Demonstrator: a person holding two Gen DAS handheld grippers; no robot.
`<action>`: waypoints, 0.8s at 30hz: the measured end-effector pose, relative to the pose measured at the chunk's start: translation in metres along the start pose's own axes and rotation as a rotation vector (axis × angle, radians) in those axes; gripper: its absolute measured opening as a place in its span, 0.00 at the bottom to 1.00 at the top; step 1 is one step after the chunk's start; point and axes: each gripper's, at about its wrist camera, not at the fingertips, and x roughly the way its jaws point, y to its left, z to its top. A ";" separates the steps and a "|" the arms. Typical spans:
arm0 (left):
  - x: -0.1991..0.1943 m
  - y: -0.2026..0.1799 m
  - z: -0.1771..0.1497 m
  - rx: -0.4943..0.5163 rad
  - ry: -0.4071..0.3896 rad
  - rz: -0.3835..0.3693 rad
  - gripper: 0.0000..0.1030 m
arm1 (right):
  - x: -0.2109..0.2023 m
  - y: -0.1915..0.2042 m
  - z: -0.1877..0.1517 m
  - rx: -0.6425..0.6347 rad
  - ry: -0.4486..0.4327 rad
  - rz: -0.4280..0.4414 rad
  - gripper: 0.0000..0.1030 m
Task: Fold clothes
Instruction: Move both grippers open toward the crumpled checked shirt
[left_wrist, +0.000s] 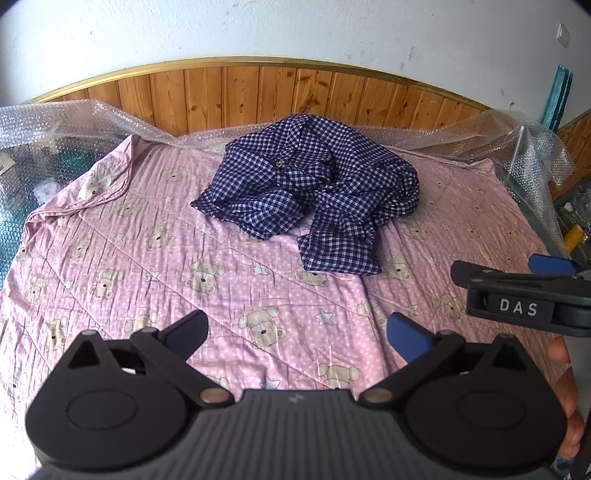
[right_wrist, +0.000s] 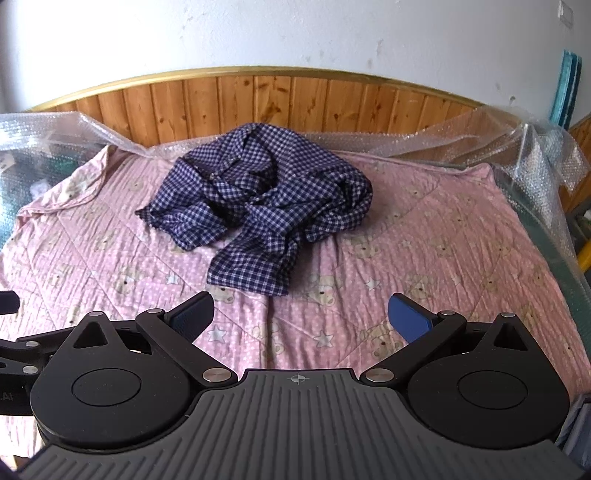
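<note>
A navy and white checked shirt (left_wrist: 310, 188) lies crumpled in a heap on the pink bear-print quilt (left_wrist: 184, 258), toward the far middle of the bed. It also shows in the right wrist view (right_wrist: 258, 206), with one sleeve or hem trailing toward me. My left gripper (left_wrist: 297, 334) is open and empty, held above the quilt well short of the shirt. My right gripper (right_wrist: 301, 319) is open and empty too, also short of the shirt. The right gripper's body shows at the right edge of the left wrist view (left_wrist: 524, 299).
A wooden headboard (left_wrist: 258, 96) runs along the back under a white wall. Bubble wrap (left_wrist: 74, 122) is draped along the bed's far and side edges. The quilt's far left corner (left_wrist: 107, 177) is folded over. Clutter sits beyond the right edge (left_wrist: 576, 221).
</note>
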 end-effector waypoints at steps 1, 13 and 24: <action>0.000 0.001 0.000 0.000 0.000 -0.001 1.00 | 0.000 0.000 0.000 0.000 0.001 0.000 0.98; 0.003 0.005 0.001 -0.004 0.007 -0.011 1.00 | 0.007 0.007 -0.001 0.002 0.017 0.005 0.98; 0.015 0.005 0.005 -0.005 0.022 -0.013 1.00 | 0.019 0.009 0.003 0.001 0.033 0.009 0.98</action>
